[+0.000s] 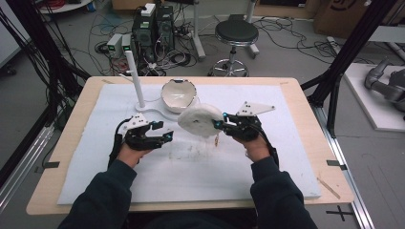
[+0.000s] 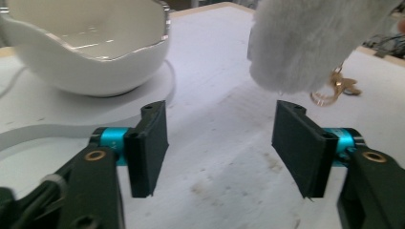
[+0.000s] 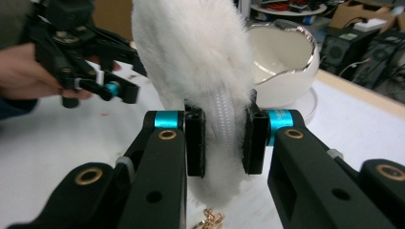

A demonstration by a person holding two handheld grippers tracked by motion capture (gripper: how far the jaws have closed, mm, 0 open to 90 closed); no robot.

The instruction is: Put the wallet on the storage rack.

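Nearest the high camera: two dark sleeves (image 1: 102, 195) entering from the bottom edge, each hand holding a gripper over the white mat (image 1: 200, 167) on the wooden table (image 1: 52, 148).

Right gripper (image 1: 220, 124): jaws closed on a white fluffy pouch (image 1: 200, 119), clamped at its ribbed zipper edge (image 3: 224, 129). Pouch is held off the mat, near table centre, just in front of the bowl. A small gold clasp (image 2: 334, 88) hangs below the pouch; in the right gripper view it shows at the bottom (image 3: 210, 220).

Left gripper (image 1: 165, 131): jaws spread wide, nothing between them. Left gripper view shows bare mat in the gap, the pouch (image 2: 305, 43) ahead and to the right, apart from the jaws.

White bowl (image 1: 179, 95), egg-shell shaped with a jagged shiny rim, sits on a flat white base (image 2: 95, 107) at the mat's far side. A white upright post (image 1: 135, 78) stands just left of the bowl.

Floor beyond the table: black stool (image 1: 235, 43), computer boxes (image 1: 153, 26), loose cables.
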